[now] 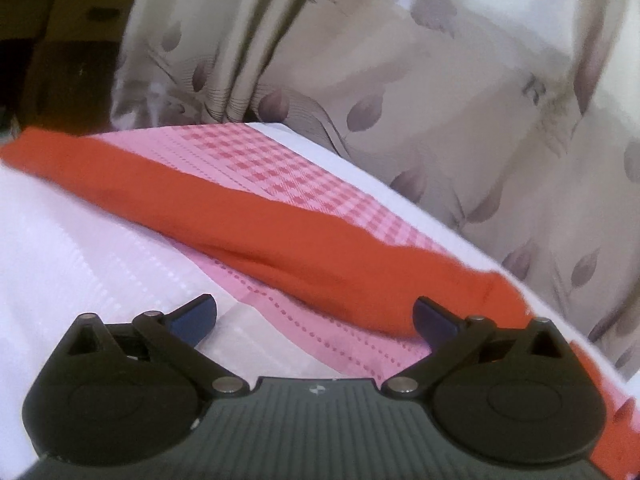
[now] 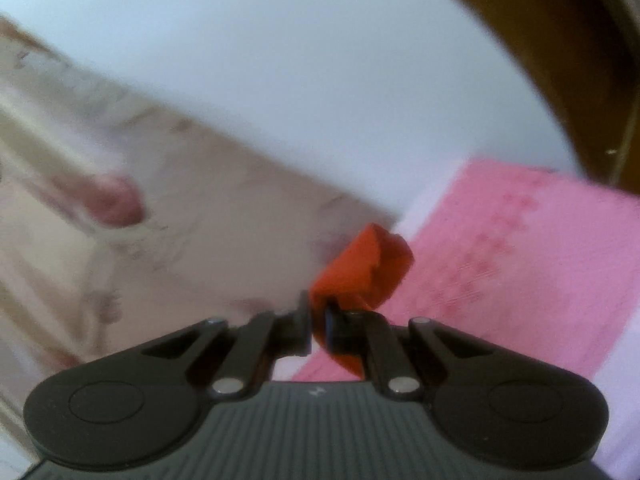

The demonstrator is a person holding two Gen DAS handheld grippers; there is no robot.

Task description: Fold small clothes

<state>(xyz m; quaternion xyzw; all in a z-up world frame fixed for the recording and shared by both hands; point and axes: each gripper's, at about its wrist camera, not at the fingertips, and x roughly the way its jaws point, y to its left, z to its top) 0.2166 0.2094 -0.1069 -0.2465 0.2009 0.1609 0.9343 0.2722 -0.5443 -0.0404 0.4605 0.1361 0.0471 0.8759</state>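
The left gripper (image 1: 316, 318), a black two-finger tool with blue pads, pointed gently downward over a bed and leaned slightly to one side. Its jaws stood wide apart with nothing between them. One blue pad sat at the left over the white bedsheet (image 1: 80, 248), the other at the right, just beside the near edge of the garment.

The long orange-red cloth garment (image 1: 280, 236) lay stretched in a band across the bed, running from the far left to the near right. It rested on a pink-and-white cloth with a checked panel and dotted stripes (image 1: 248, 160), which lay on the white sheet. Behind the bed hung a beige curtain printed with mauve leaves (image 1: 460, 92).

The right gripper (image 2: 318, 330), of the same black make, pointed nearly level and was tilted. Its jaws were pressed together on a fold of the orange-red garment (image 2: 360, 268). The pinched cloth rose in a bunched loop just beyond the fingertips, and a strip of it hung below the jaws. This view was blurred. Beyond the gripper lay the pink cloth at the right, a pale wall (image 2: 300, 60) at the far middle, and the curtain as a soft beige smear at the left.
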